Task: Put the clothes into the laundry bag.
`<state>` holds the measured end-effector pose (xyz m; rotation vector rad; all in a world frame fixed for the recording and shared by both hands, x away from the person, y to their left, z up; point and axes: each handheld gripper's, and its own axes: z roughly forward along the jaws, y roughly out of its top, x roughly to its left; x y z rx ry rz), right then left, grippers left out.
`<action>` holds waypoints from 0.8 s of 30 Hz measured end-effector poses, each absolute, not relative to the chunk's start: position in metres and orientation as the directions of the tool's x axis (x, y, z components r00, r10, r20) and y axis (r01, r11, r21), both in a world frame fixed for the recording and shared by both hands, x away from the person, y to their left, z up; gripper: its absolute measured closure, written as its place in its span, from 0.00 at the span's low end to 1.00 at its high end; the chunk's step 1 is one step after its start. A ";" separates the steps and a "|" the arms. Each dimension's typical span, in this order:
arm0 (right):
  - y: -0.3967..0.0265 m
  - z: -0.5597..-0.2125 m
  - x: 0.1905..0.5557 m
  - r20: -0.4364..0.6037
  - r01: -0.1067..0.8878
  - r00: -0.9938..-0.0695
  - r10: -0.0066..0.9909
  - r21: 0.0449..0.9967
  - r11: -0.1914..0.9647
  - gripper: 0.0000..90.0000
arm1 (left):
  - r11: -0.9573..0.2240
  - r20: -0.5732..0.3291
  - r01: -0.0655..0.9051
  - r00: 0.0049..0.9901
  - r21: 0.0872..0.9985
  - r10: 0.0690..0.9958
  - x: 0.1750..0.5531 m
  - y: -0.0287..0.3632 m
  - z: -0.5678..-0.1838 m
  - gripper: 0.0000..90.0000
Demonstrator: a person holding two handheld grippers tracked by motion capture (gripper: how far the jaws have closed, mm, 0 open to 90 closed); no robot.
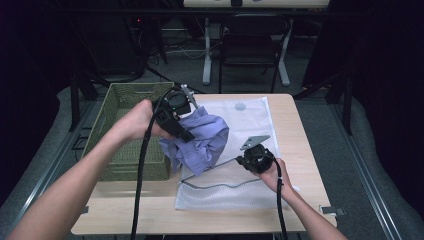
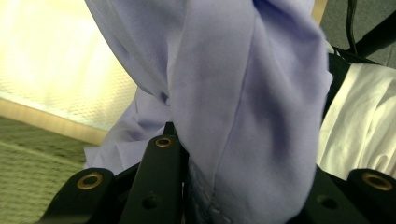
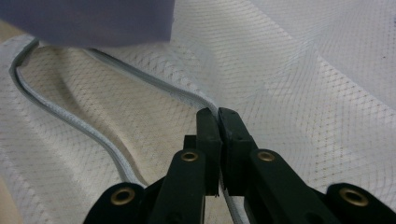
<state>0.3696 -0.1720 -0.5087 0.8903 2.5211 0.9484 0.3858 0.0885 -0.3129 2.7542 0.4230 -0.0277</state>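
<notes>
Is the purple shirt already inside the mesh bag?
No, the purple shirt hangs from the left tongs above the mesh bag, whose opening the right tongs pinch.

Dim room, grey floor (image 1: 320, 115), perhaps chair (image 1: 250, 45) behind

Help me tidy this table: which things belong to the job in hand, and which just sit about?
In use: purple garment, held by left gripper; white mesh bag, its zip edge pinched by right gripper.
Lying about: green basket; black chair.
</notes>
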 end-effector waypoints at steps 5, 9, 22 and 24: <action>-0.171 -0.509 0.369 -0.066 0.450 -0.754 0.653 0.673 0.587 0.98 | -0.897 -0.109 0.288 0.957 0.334 0.267 0.382 0.084 -0.331 0.84; -0.170 -0.508 0.369 -0.060 0.452 -0.754 0.655 0.675 0.583 0.98 | -0.913 -0.129 0.267 0.963 0.309 0.238 0.380 0.079 -0.343 0.84; -0.170 -0.507 0.369 -0.046 0.461 -0.747 0.664 0.683 0.566 0.98 | -0.942 -0.235 0.239 0.955 0.234 0.184 0.376 0.056 -0.406 0.84; -0.170 -0.507 0.369 -0.044 0.461 -0.748 0.662 0.683 0.567 0.98 | -0.942 -0.242 0.243 0.952 0.232 0.186 0.376 0.053 -0.418 0.83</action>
